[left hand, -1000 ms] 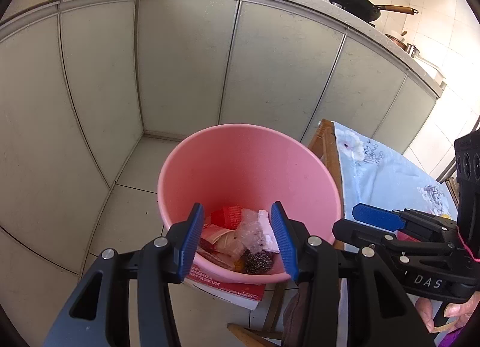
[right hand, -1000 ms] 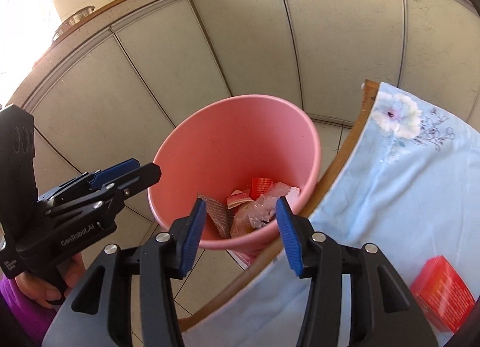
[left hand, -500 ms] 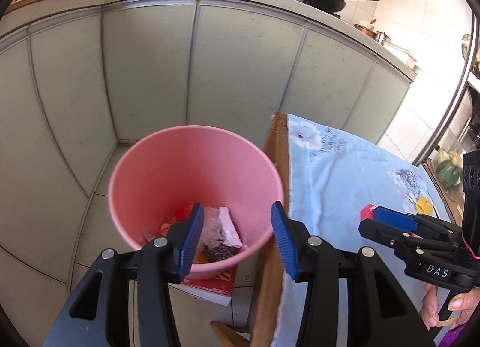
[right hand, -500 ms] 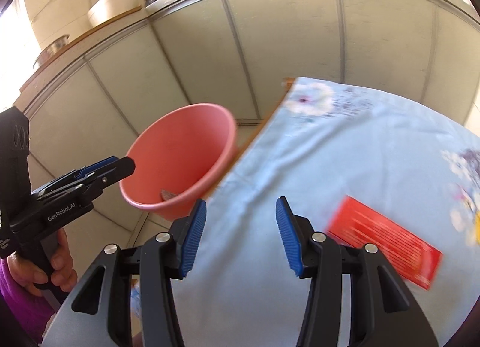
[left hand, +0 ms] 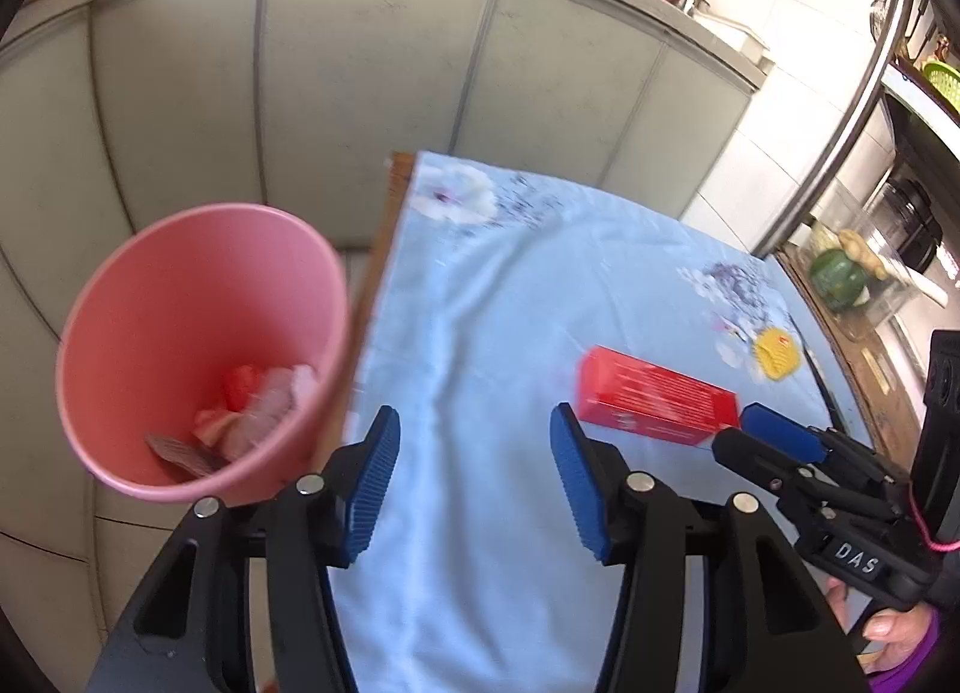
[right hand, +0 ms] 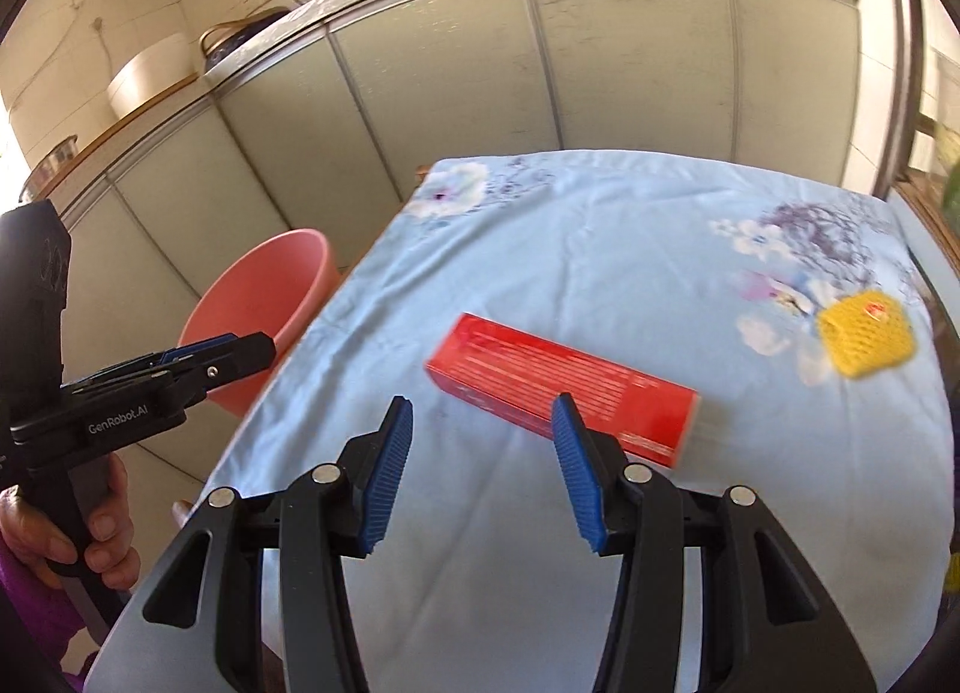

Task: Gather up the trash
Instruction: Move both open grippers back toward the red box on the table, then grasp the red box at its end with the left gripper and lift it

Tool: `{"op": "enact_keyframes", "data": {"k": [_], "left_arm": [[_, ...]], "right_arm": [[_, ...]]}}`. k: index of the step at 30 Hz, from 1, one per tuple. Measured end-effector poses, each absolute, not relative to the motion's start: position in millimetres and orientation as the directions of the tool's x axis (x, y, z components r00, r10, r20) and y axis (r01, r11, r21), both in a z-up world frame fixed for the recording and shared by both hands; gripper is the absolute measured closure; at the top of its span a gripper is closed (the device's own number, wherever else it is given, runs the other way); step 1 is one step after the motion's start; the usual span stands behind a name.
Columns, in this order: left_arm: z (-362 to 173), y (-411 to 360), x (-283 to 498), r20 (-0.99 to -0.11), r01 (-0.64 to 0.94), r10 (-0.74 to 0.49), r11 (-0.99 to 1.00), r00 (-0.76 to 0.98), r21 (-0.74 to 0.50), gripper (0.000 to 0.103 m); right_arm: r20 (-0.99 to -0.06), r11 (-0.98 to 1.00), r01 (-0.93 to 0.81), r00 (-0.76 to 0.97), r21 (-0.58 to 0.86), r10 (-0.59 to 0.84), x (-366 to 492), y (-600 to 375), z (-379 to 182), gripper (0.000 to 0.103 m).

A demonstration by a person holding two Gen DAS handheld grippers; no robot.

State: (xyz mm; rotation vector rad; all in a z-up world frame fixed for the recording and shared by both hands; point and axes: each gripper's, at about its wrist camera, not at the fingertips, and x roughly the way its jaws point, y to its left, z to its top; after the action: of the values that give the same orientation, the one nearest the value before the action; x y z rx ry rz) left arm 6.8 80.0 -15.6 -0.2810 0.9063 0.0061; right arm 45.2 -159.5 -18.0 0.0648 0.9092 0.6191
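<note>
While both claws hang over the table's pale blue floral tablecloth (right hand: 540,249), neither grips anything. Left gripper (left hand: 474,477): jaws spread wide, nothing between the blue pads, cloth below. Right gripper (right hand: 480,471): jaws likewise released and empty, its right pad overlapping the near edge of the red carton in view; contact cannot be judged.

Red carton (right hand: 564,387) lies flat on the cloth, long side slanting from upper left to lower right, slightly blurred. Yellow mesh-textured item (right hand: 867,336) sits on the cloth well to the carton's right, near the table's far right edge.

Pink bin (left hand: 198,345) stands on the floor just beside the table's left edge; inside, crumpled wrappers (left hand: 258,411) in red, pink and clear plastic, plus a dark patterned piece. Grey-green cabinet doors (right hand: 630,69) run behind.
</note>
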Motion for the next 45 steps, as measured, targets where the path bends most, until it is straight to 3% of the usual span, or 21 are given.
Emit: {"op": "enact_keyframes", "data": {"k": [7, 16, 30, 40, 42, 45], "left_arm": [[-27.5, 32.4, 37.8, -0.827, -0.136, -0.207, 0.938, 0.523, -0.320, 0.043], [-66.1, -5.4, 83.0, -0.893, -0.315, -0.278, 0.863, 0.355, -0.394, 0.043], [-70.6, -28.1, 129.6, -0.935, -0.396, -0.162, 0.873, 0.316, -0.285, 0.036], [-69.3, -50.7, 155.1, -0.941, -0.339, -0.094, 0.917, 0.324, -0.208, 0.036], [-69.8, -54.8, 157.2, -0.942, -0.327, -0.087, 0.924, 0.324, -0.198, 0.038], [-68.2, -61.6, 159.9, -0.940, -0.294, -0.063, 0.941, 0.336, -0.168, 0.050]], "right_arm": [[-0.703, 0.844, -0.437, 0.491, 0.312, 0.514, 46.9, -196.8, -24.5, 0.054], [-0.695, 0.847, -0.393, 0.494, 0.357, 0.522, 56.2, -238.0, -41.3, 0.054], [-0.678, 0.836, -0.362, 0.492, 0.412, 0.546, 63.9, -266.0, -55.6, 0.054], [-0.679, 0.843, -0.350, 0.500, 0.409, 0.537, 60.1, -272.8, -55.6, 0.054], [-0.681, 0.844, -0.345, 0.500, 0.410, 0.535, 60.9, -274.5, -56.5, 0.054], [-0.684, 0.846, -0.341, 0.498, 0.410, 0.533, 60.7, -274.5, -57.1, 0.054]]}}
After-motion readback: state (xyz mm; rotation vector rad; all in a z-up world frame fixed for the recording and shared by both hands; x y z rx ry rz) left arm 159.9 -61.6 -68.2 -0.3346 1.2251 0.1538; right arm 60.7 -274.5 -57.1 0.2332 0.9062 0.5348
